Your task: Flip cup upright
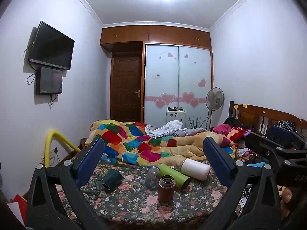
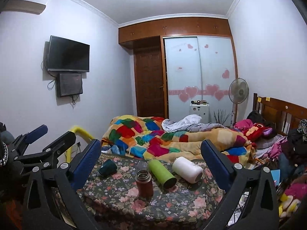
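Several cups sit on a floral-cloth table. A dark green cup lies on its side at the left; it also shows in the right wrist view. A lime green cup and a white cup lie on their sides. A brown cup and a clear glass jar stand upright. My left gripper is open and empty, short of the cups. My right gripper is open and empty too. The left gripper also shows in the right wrist view.
A bed with a patchwork quilt lies right behind the table. A yellow rail stands at the left. Clothes and toys pile up at the right. A fan and wardrobe stand at the back.
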A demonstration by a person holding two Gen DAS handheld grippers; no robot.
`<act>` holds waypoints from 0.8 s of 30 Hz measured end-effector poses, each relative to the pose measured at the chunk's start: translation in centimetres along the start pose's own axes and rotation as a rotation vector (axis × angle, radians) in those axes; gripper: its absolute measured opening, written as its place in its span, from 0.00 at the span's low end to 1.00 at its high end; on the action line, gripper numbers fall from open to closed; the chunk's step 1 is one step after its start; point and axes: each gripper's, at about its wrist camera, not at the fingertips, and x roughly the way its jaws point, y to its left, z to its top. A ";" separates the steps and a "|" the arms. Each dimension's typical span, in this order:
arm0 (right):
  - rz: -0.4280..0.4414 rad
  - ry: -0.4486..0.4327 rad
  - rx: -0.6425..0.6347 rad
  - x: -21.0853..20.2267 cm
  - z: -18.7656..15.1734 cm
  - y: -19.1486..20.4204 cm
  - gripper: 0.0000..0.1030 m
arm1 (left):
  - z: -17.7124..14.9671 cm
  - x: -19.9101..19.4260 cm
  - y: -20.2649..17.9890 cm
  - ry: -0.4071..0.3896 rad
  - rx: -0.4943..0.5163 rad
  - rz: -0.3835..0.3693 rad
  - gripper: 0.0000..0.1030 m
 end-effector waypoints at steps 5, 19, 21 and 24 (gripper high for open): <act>0.003 0.007 0.002 -0.1 -0.1 0.1 1.00 | -0.1 0.2 0.2 0.007 -0.015 -0.004 1.00; 0.011 0.039 -0.014 0.2 -0.6 0.7 1.00 | -0.6 0.9 1.1 0.032 -0.022 0.019 1.00; 0.012 0.038 -0.012 0.2 -0.6 0.6 1.00 | -0.6 0.9 1.2 0.035 -0.026 0.015 1.00; 0.013 0.037 -0.010 0.2 -0.5 0.6 1.00 | -0.6 0.9 1.3 0.037 -0.032 0.010 1.00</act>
